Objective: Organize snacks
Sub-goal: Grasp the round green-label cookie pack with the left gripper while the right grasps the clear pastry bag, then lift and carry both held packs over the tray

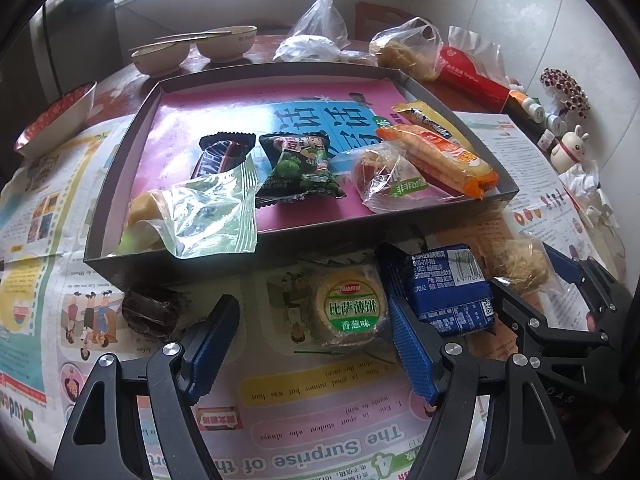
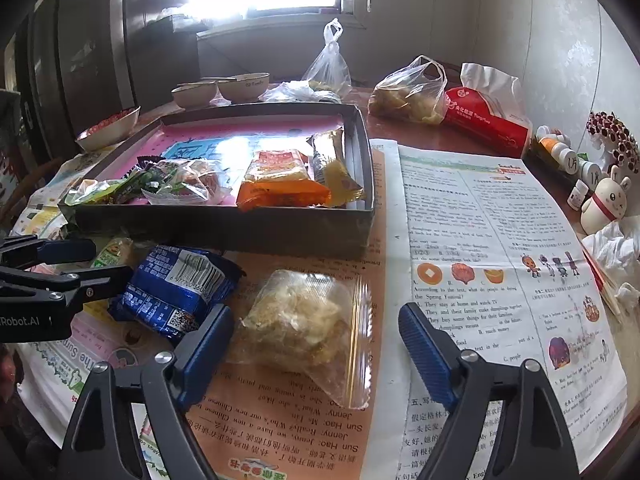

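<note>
Left wrist view: our left gripper [image 1: 316, 344] gapes around the round cracker [image 1: 351, 309], near the tray [image 1: 280, 248] wall. Our right gripper [image 2: 316, 344] is spread around the clear-bagged pastry [image 2: 304, 324], blue packet [image 2: 176, 292] left.

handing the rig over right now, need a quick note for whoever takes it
Left gripper: open, empty, aimed at the round biscuit pack.
Right gripper: open, empty, around the clear pastry bag.
Done: six snacks lie in the box.
Left, all outside on the newspaper: biscuit pack, blue packet, pastry bag, dark wrapped snack.
</note>
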`<state>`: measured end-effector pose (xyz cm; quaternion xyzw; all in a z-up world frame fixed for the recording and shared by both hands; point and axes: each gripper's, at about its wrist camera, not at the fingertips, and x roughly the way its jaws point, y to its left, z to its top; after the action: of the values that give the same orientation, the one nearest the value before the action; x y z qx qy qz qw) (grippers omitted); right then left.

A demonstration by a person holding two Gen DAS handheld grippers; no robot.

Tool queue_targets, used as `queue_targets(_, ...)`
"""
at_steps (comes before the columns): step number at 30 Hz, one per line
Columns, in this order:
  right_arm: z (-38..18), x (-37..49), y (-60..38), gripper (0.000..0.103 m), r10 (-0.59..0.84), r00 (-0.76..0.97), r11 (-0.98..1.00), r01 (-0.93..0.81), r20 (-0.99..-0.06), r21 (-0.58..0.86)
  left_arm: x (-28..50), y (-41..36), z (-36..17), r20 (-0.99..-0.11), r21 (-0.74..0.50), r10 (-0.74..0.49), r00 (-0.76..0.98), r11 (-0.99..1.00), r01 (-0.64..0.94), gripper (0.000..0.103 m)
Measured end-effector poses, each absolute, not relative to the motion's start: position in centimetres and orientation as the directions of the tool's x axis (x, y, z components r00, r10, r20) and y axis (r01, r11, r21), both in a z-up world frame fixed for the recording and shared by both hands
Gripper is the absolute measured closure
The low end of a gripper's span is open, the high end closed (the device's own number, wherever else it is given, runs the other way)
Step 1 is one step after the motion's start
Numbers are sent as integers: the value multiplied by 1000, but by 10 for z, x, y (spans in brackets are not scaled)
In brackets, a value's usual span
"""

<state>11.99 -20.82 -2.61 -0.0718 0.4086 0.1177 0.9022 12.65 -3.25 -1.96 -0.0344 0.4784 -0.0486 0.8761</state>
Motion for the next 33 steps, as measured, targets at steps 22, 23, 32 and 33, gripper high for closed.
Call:
queue_targets(22, -14, 116, -218, 51, 246, 653, 952, -300, -716, 53, 125, -31, -17, -812, -160, -172, 558, 985, 71, 68)
queue_targets(23, -14, 116, -218, 51, 247, 649, 952, -300, -719, 56, 124, -30, -16, -810, -168, -180, 558, 983, 74, 68)
queue_targets(32, -4, 110, -219, 51, 254, 651, 950, -305, -716, 60, 111, -20, 6, -780, -188, -197, 593, 979, 78, 68)
queue_targets(33, -2, 109, -219, 51, 256, 653, 950, -305, -712, 62, 110, -19, 8, -777, -189, -197, 598, 979, 77, 68)
